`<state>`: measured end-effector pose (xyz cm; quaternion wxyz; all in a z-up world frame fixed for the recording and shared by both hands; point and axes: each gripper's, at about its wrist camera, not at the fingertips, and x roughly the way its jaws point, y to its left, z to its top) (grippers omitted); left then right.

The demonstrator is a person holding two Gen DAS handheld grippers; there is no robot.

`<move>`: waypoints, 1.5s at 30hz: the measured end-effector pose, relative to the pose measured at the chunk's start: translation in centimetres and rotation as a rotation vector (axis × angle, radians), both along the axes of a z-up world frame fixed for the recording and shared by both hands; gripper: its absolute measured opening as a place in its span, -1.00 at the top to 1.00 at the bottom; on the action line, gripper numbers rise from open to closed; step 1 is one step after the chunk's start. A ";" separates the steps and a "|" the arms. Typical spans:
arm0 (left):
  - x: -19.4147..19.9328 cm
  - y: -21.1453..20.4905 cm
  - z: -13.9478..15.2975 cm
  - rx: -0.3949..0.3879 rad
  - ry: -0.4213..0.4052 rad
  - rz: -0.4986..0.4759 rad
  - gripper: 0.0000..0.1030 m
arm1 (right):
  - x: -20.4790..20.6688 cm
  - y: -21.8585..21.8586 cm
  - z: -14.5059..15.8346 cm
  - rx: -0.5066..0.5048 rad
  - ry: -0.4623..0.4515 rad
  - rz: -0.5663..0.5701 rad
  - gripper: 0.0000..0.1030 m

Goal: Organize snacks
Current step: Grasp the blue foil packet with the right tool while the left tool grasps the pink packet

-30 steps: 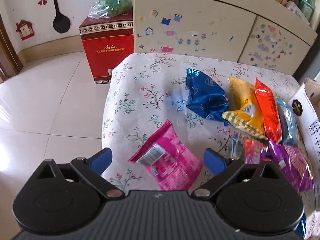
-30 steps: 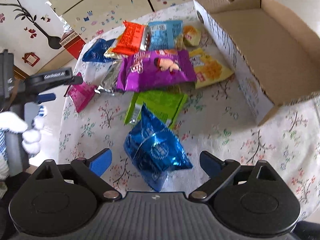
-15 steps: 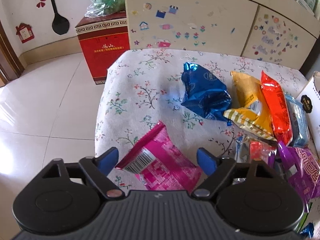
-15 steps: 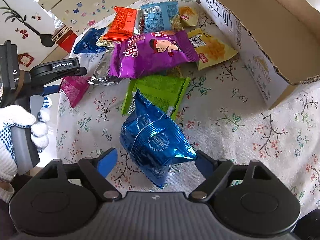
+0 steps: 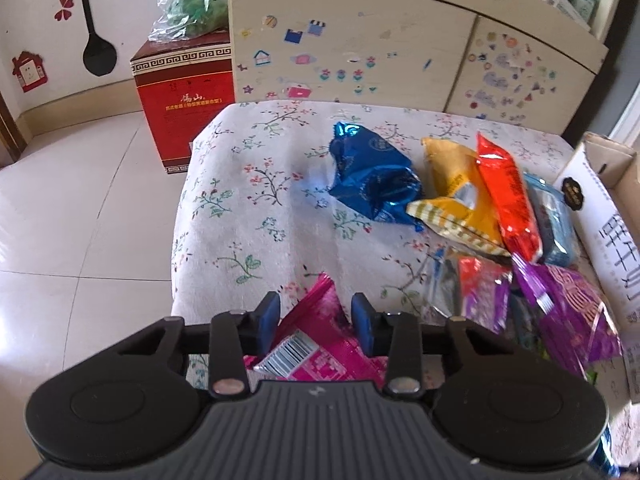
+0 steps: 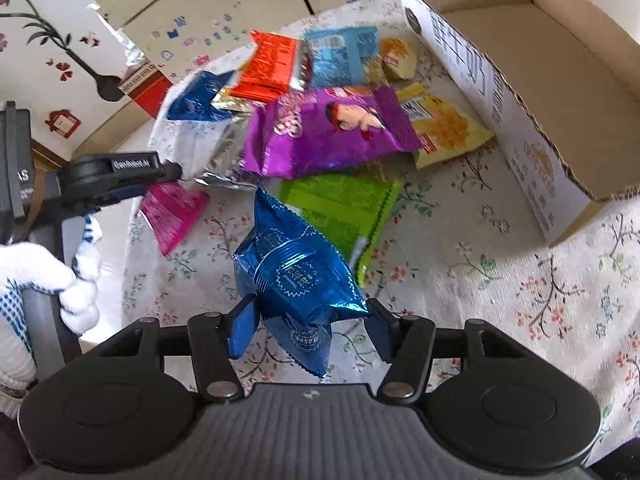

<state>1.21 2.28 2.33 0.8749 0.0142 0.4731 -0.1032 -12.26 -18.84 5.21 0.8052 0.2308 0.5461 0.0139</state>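
My left gripper (image 5: 316,318) has its jaws closed in on a pink snack pack (image 5: 316,344) at the table's near left corner; the pack also shows in the right wrist view (image 6: 172,212). My right gripper (image 6: 310,330) has its jaws closed on a blue foil pack (image 6: 292,272), which stands up between them. An open cardboard box (image 6: 532,80) sits at the right of the table, with nothing in the part I see.
Several packs lie in a pile: another blue foil pack (image 5: 372,176), yellow (image 5: 456,196), red (image 5: 508,196), purple (image 6: 328,128), green (image 6: 344,204). The table has a floral cloth (image 5: 256,200). A red carton (image 5: 184,96) stands on the floor beyond it.
Both grippers moved forward over their packs and closed their jaws from wide open onto them. The blue foil pack now stands more upright.
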 end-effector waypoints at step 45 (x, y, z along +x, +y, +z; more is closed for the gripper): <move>-5.3 -0.1 0.3 -0.154 0.001 0.022 0.22 | 0.2 0.3 1.8 -0.034 -0.084 0.013 -0.25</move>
